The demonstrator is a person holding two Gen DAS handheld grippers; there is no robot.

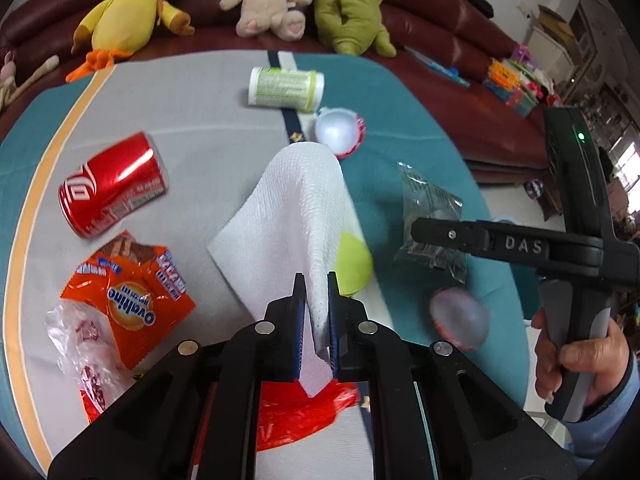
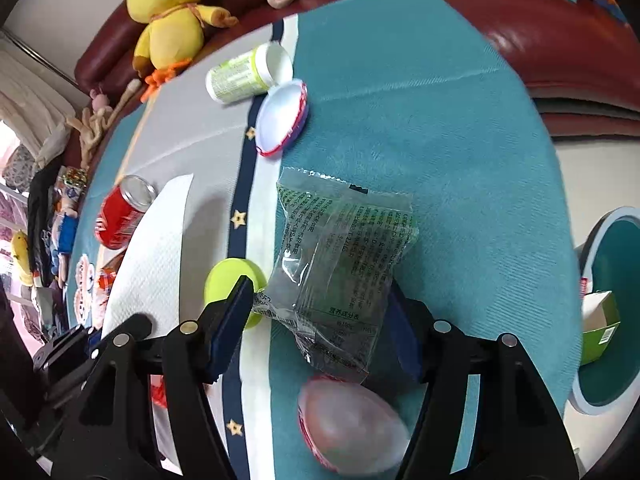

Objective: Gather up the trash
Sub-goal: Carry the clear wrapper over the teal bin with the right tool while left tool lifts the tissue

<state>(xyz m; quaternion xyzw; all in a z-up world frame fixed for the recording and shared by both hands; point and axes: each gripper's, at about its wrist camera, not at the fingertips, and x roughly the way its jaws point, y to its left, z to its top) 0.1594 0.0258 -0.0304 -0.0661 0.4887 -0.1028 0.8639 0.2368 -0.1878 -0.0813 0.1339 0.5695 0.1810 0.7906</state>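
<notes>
The left tool (image 1: 317, 312) pinches a white paper towel (image 1: 296, 216), lifting it off the desk (image 1: 200, 120) near the red can (image 1: 114, 184); the right tool (image 2: 320, 320) is spread around a clear wrapper (image 2: 340, 252) lying right of it.

1. Left gripper (image 1: 316, 280) closed on a white paper towel (image 1: 292, 216), pinched near one corner, sheet draped upward and away over the table (image 1: 208, 120).
2. Right gripper (image 1: 416, 230) reaching in from the right, over a clear plastic wrapper (image 1: 430, 200); grasped by a hand (image 1: 576, 356); finger spacing impossible to tell here.
3. Red soda can (image 1: 114, 186) lying on its side, left of the towel.
4. Orange Ovaltine packet (image 1: 132, 296) just below the can, touching a crumpled clear bag (image 1: 84, 344).
5. White-and-green bottle (image 1: 286, 88) lying on its side at the far edge, a white lid (image 1: 338, 130) near it.
6. Lime-green cap (image 1: 354, 264) partly behind the towel.
7. Translucent pink-rimmed lid (image 1: 460, 316), blurred, below the wrapper.
8. Red plastic film (image 1: 296, 416) under the left gripper.
9. Three plush toys on the maroon sofa (image 1: 440, 12): yellow duck (image 1: 132, 12), beige (image 1: 266, 4), green (image 1: 348, 8).
</notes>
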